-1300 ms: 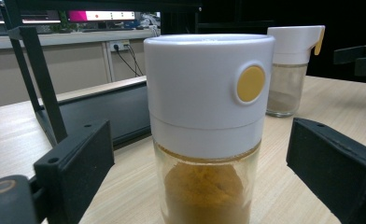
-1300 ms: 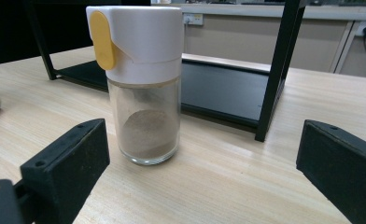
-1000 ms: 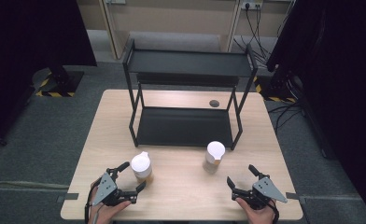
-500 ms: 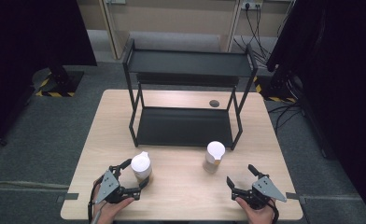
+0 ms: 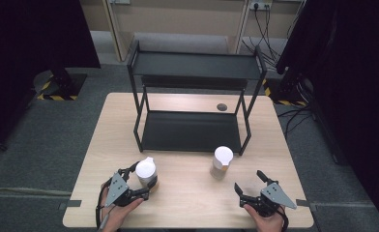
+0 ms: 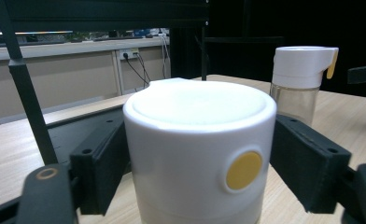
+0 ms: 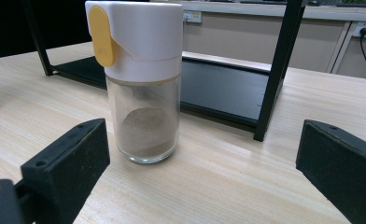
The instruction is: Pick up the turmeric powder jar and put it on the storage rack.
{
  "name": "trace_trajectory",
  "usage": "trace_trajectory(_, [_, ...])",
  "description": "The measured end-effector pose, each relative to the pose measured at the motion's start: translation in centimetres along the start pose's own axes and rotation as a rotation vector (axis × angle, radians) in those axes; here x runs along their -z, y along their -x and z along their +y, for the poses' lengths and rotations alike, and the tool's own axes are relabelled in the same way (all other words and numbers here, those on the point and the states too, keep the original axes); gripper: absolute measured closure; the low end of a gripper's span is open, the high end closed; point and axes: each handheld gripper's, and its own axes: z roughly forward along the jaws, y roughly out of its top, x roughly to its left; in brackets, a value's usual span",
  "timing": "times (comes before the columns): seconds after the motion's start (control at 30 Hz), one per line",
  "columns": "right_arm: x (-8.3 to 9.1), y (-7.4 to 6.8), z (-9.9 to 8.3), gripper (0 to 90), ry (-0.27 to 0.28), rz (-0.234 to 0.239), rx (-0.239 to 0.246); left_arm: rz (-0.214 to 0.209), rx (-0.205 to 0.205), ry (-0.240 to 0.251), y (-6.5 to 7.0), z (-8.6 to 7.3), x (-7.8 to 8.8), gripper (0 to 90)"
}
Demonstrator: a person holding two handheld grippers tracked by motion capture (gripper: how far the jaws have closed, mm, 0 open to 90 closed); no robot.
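High view looks down and forward over the table (image 5: 187,193). Both gripper views sit low and close, facing the rack (image 5: 192,96); all share it.

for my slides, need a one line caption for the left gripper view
Left gripper closed around a white-capped shaker jar, a second shaker jar standing beyond by the black rack.
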Motion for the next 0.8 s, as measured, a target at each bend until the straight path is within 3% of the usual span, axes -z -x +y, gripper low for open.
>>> trace_trajectory(0.1, [0.0,0.0,0.0,3.1,-0.001,0.001,0.002,0.001,0.002,-0.003,-0.1,0.1,-0.1,28.9])
trace_trajectory(0.4, [0.0,0.0,0.0,3.1,-0.002,0.0,0.001,0.018,0.019,-0.018,0.2,0.6,0.0,30.3])
trace_trajectory(0.8, [0.0,0.0,0.0,3.1,-0.001,-0.001,0.001,0.043,0.013,0.016,0.5,2.4,0.0,30.4])
